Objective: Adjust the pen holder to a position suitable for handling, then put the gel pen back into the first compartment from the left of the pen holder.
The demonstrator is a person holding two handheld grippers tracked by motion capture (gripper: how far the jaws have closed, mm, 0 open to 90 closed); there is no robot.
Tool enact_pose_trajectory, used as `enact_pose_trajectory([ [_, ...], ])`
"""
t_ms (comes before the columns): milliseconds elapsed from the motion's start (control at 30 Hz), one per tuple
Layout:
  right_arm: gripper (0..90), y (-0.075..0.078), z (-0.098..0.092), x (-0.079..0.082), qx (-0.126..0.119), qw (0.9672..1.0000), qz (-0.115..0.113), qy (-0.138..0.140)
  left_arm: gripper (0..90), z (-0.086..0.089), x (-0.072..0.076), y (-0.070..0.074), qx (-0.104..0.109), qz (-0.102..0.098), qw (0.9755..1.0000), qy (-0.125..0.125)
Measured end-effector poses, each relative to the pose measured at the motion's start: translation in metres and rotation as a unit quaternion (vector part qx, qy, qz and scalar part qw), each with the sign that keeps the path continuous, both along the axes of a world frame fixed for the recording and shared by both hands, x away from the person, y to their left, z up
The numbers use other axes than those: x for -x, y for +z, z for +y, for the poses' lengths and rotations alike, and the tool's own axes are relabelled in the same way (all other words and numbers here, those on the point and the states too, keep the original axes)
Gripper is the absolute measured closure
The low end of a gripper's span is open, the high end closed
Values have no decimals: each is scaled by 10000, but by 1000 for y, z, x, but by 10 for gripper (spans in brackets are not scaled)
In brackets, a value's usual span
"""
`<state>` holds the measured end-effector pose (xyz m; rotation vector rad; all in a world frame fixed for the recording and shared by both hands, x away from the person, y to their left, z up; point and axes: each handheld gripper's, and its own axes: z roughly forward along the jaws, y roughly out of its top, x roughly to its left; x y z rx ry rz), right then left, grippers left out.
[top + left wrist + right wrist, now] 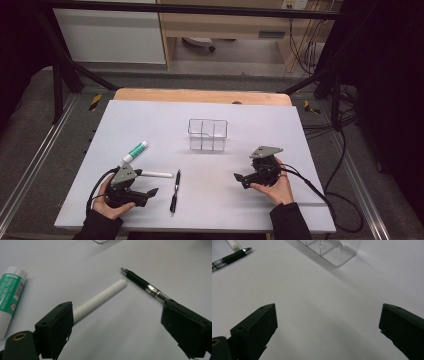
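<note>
While both tools rest low on the white bench (150, 117), the left tool (117, 325) stands open and empty at about seven o'clock. Its jaws flank a white cylindrical stick (100, 298) and a black ballpoint pen (145, 286), touching neither as far as shows. At nine o'clock lies a green-and-white plastic tube (135, 151). Near four o'clock, the right tool (327, 327) gapes wide over bare surface. Towards twelve o'clock stands a clear plastic divided box (207, 134).

place: lab recording rig | signs: black metal frame (65, 70) around white worktop (150, 115) | loose cables (345, 130) at right | hazard tape (95, 101) on grey floor (30, 135)
</note>
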<state>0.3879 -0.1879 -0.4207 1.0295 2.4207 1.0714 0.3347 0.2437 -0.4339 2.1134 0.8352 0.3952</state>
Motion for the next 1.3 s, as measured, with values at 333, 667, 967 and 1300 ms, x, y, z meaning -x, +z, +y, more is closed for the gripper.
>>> enact_pose_trajectory([
  [333,20,-15,-30,15,-238,9994,23,-231,248,-20,8,3,-81,196,9997,-139],
  [667,13,-19,-41,24,-252,9991,16,-348,531,-34,19,0,-179,407,9981,-414],
  [967,11,-20,-40,25,-222,9992,63,-316,811,-40,25,-9,-249,655,9956,-624],
  [1300,7,-20,-40,26,-194,9994,44,-273,893,-45,28,-14,-239,903,9921,-834],
])
